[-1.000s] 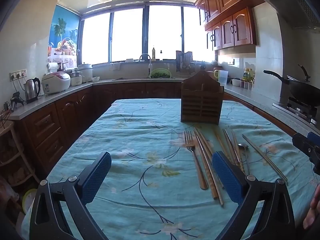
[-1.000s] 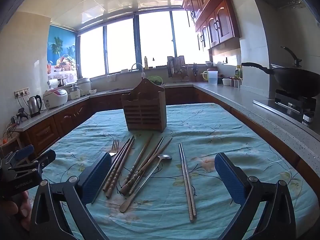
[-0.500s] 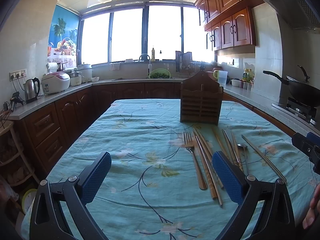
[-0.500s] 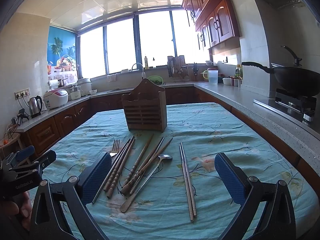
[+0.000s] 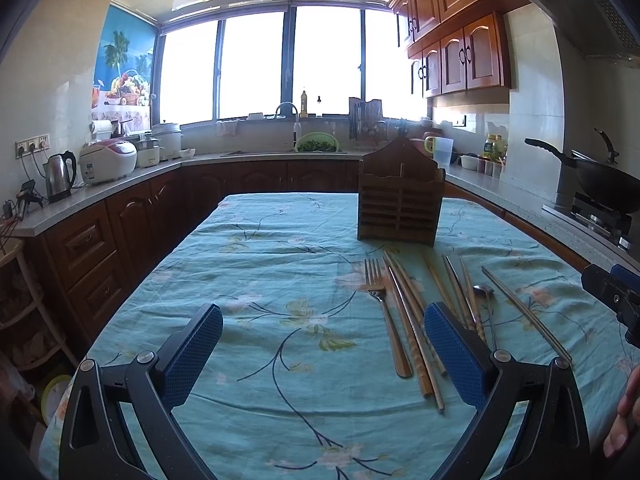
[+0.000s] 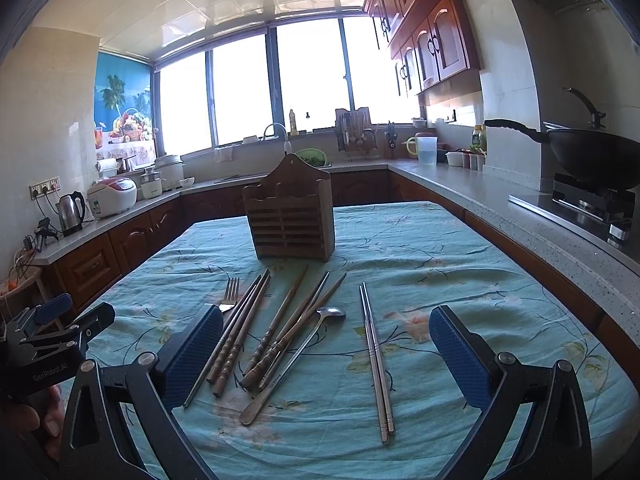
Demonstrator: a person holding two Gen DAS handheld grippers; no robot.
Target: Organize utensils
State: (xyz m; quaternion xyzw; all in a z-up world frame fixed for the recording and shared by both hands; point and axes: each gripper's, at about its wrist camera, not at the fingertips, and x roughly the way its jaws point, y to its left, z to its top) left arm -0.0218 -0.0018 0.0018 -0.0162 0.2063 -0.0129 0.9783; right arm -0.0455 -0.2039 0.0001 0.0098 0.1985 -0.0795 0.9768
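A wooden utensil holder [image 5: 400,208] [image 6: 291,216] stands upright on the teal floral tablecloth. In front of it lie a fork [image 5: 380,304] [image 6: 229,292], several wooden chopsticks [image 5: 408,320] [image 6: 280,320], a metal spoon [image 6: 296,356] [image 5: 486,308] and a pair of metal chopsticks [image 6: 376,356] [image 5: 524,312]. My left gripper [image 5: 322,348] is open and empty, above the cloth left of the utensils. My right gripper [image 6: 326,352] is open and empty, held above the near ends of the utensils.
The table [image 5: 280,240] is ringed by dark wood counters. A kettle [image 5: 60,176] and rice cooker [image 5: 108,160] stand at the left. A wok [image 6: 592,156] sits on the stove at the right. The sink [image 5: 288,148] is under the window.
Both grippers have drifted very slightly; the utensils and the holder have not moved.
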